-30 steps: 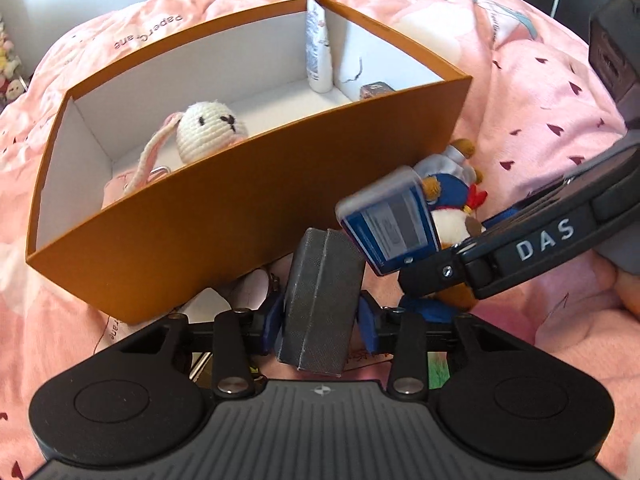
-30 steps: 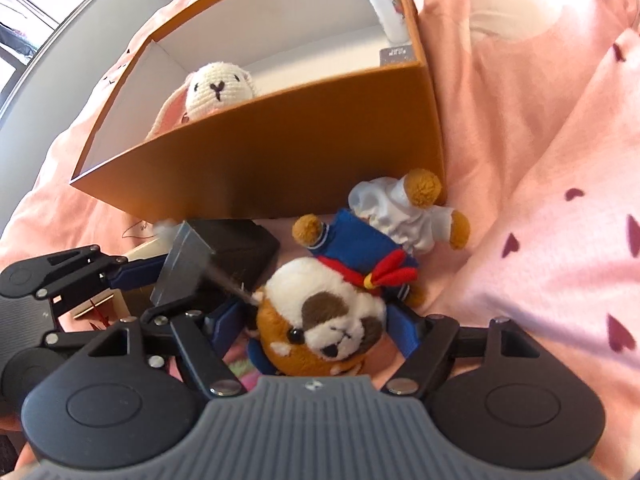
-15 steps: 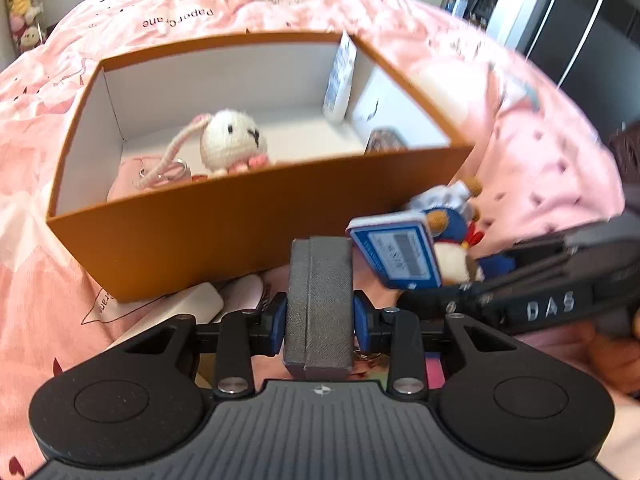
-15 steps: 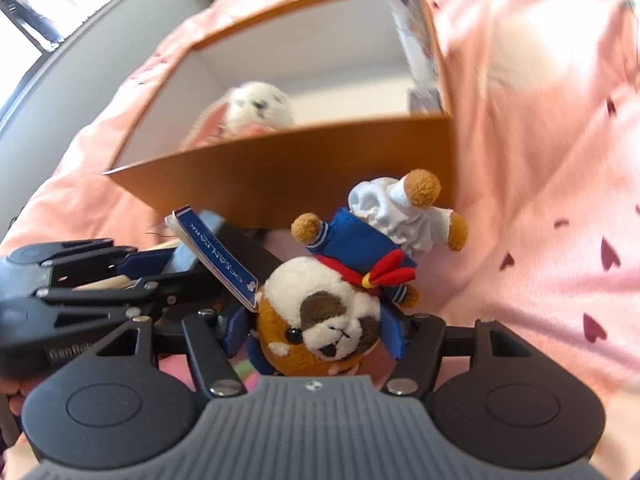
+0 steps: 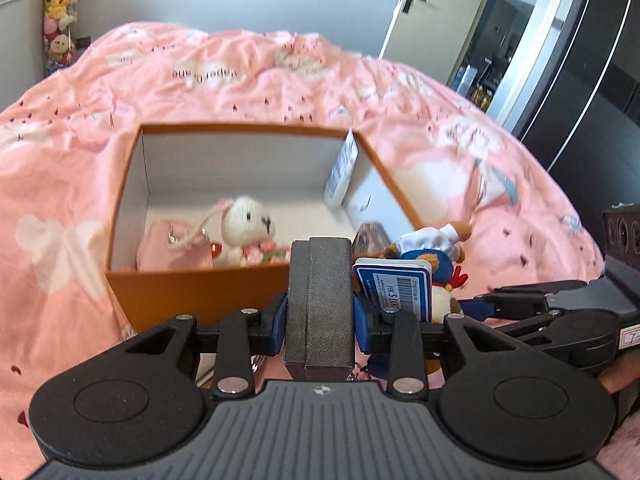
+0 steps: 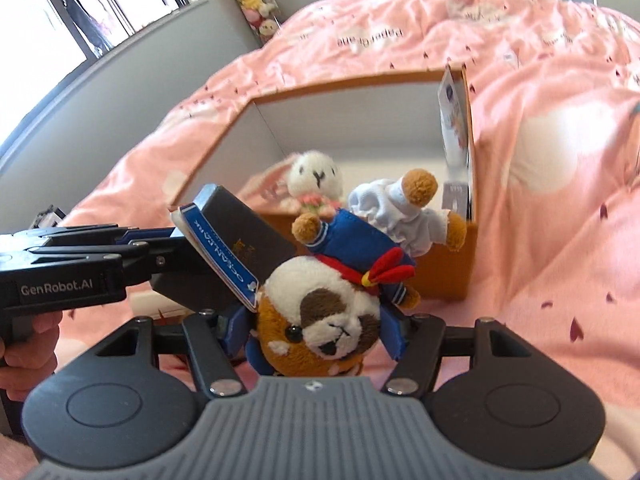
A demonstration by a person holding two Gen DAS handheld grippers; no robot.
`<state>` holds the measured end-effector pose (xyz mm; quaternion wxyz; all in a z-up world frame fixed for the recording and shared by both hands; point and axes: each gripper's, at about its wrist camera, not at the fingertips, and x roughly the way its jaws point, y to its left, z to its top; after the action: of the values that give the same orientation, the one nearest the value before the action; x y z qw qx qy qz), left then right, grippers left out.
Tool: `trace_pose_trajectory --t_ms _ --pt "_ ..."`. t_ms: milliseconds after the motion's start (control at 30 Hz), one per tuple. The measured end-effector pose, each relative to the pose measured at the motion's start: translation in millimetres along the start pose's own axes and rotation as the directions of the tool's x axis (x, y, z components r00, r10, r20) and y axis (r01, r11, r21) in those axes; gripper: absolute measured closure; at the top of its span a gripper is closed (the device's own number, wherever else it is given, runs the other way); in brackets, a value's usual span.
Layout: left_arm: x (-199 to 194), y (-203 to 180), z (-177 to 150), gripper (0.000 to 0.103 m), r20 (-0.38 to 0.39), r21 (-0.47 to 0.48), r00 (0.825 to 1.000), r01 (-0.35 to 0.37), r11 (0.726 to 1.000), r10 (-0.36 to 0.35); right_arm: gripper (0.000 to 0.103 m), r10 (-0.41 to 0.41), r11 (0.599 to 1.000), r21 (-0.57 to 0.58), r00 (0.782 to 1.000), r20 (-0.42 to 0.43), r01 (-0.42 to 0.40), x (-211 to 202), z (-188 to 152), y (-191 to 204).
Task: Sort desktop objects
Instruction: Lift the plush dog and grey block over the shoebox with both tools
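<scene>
My left gripper (image 5: 320, 314) is shut on a dark grey textured box (image 5: 320, 292), held upright just in front of the orange box (image 5: 192, 292). A blue barcode card (image 5: 394, 288) lies against the grey box's right side. My right gripper (image 6: 316, 330) is shut on the head of a brown-and-white plush dog in a blue sailor suit (image 6: 332, 300), which hangs upside down. In the right wrist view the left gripper (image 6: 168, 256) comes in from the left with the grey box (image 6: 240, 240) close to the plush. In the left wrist view the plush (image 5: 436, 264) sits near the orange box's right corner.
The orange box (image 6: 444, 272) stands on a pink duvet (image 5: 240, 76). It holds a crochet bunny (image 5: 246, 226), a pink pouch (image 5: 168, 248), a white tube (image 5: 340, 172) leaning in the right corner and a small dark item (image 5: 372, 236). A hand (image 6: 24, 356) grips the left tool.
Both grippers have risen with their loads, so the box's inside now shows from above its rim. The left gripper has rolled level and the grey box now stands straight.
</scene>
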<state>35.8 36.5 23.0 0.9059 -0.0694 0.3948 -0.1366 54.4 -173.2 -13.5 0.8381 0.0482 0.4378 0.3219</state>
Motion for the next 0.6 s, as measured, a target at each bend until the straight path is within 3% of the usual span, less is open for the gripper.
trace_pose_trajectory --t_ms 300,600 --pt "-4.0 -7.4 33.1 0.065 0.09 0.006 0.996 -0.006 1.0 0.005 0.037 -0.04 0.998 -0.04 0.993 0.11 0.044 -7.6 35.8 1.9" --pt "30.3 -6.5 60.0 0.065 0.085 0.017 0.996 -0.036 0.999 0.035 0.037 -0.044 0.997 -0.059 0.993 0.112 0.051 9.3 70.3 -19.9"
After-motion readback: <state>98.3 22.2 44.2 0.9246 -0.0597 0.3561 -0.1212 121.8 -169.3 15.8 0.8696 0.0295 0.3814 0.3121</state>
